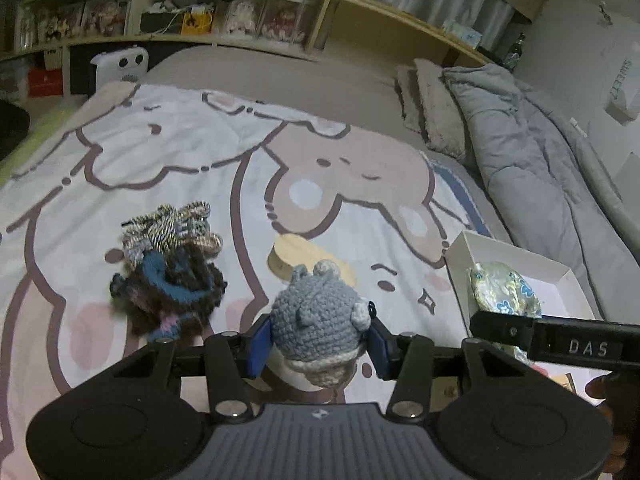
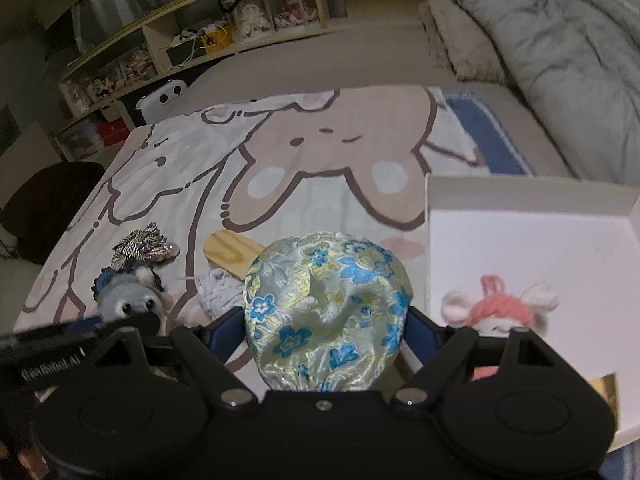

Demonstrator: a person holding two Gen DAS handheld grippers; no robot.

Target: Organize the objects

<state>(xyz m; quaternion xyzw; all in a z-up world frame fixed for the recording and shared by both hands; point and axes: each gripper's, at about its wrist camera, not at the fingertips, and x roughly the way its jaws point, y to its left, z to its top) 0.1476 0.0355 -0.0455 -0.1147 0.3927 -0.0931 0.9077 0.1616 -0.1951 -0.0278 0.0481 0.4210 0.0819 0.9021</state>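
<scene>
Crochet grey toy [image 1: 316, 316]: pinched by left gripper [image 1: 318, 346] fingers
Brocade pouch [image 2: 326, 312]: pinched by right gripper [image 2: 326, 344] fingers
White box [image 2: 528, 196]: right of frame, pink doll [image 2: 500, 312] inside

bed [image 1: 280, 80] with blanket [image 1: 180, 152], box [image 1: 520, 256]

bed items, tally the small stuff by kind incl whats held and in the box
crochet toys: 2 (grey one in left gripper, pink one in white box)
brocade pouch: 1, in right gripper
scrunchies: 1 pile, count unclear
wooden piece: 1
total: 5
</scene>
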